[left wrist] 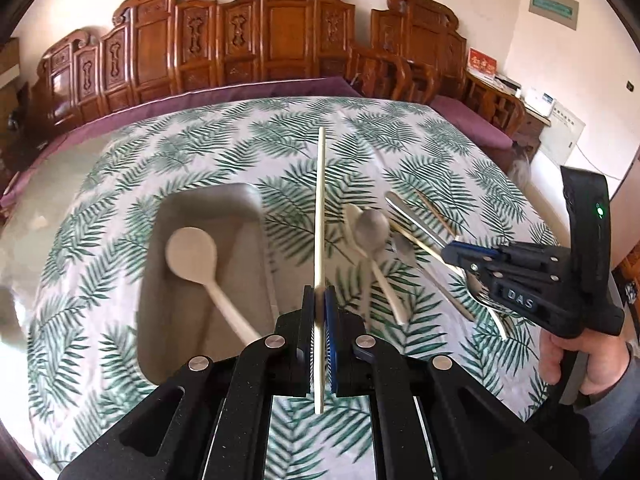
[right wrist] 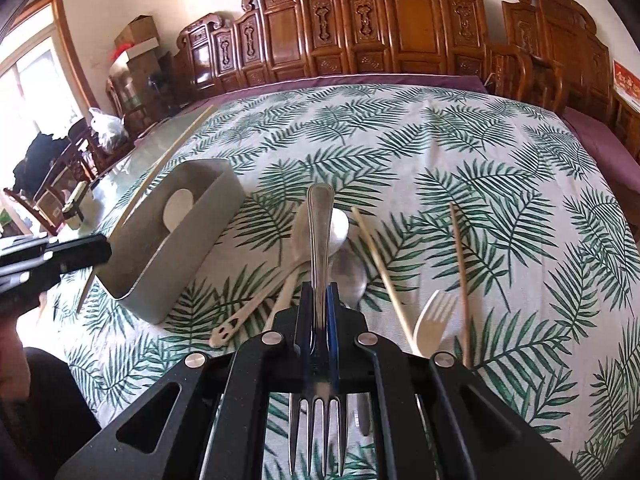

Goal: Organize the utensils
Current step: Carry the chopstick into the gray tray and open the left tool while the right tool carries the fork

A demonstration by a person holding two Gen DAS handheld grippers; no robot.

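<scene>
My left gripper (left wrist: 319,294) is shut on a pale chopstick (left wrist: 320,200), held in the air pointing away over the table. Below and to its left lies a grey tray (left wrist: 200,208) with a cream spoon (left wrist: 192,252) inside. My right gripper (right wrist: 319,290) is shut on a metal fork (right wrist: 320,220), handle forward and tines back toward the camera. Under it, several utensils lie on the cloth: cream spoons (right wrist: 300,232), a metal spoon (right wrist: 352,276), two chopsticks (right wrist: 380,268) and a cream fork (right wrist: 434,320). The right wrist view shows the left gripper (right wrist: 106,252) beside the tray (right wrist: 176,232).
A leaf-patterned cloth (right wrist: 440,140) covers the table. A carved wooden bench (left wrist: 280,32) with a purple cushion runs along the far side. A person's hand (left wrist: 580,360) grips the right tool's handle. Boxes and bags (right wrist: 132,48) sit at the far left.
</scene>
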